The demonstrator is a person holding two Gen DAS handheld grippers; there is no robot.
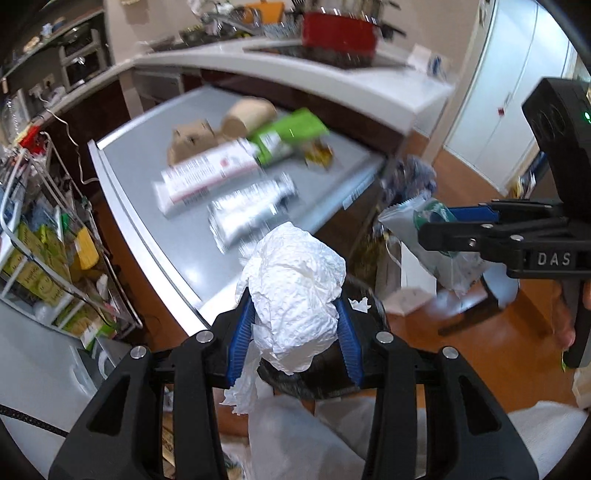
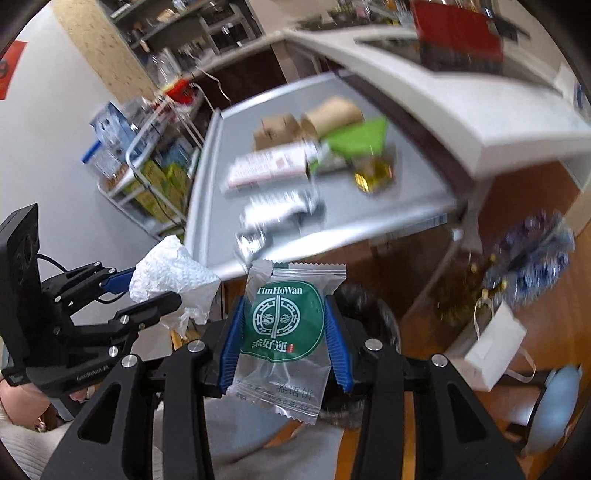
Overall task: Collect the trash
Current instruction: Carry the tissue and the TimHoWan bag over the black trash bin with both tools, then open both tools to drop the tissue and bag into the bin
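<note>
White crumpled tissue (image 1: 295, 295), featherlight and squashy, is clamped in the left claw (image 1: 297, 325); the right claw (image 2: 284, 343) pinches a slick clear wrapper (image 2: 286, 332) mid-body. Beyond, at twelve o'clock, boxes and tubes (image 1: 207, 177) litter the grey counter (image 1: 140, 177).

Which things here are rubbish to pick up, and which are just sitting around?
Job:
- crumpled paper towel, in left hand-held gripper
- clear snack wrapper, in right hand-held gripper
- cartons, green packet on grey table

Lying about:
- red pot
- wire rack
</note>
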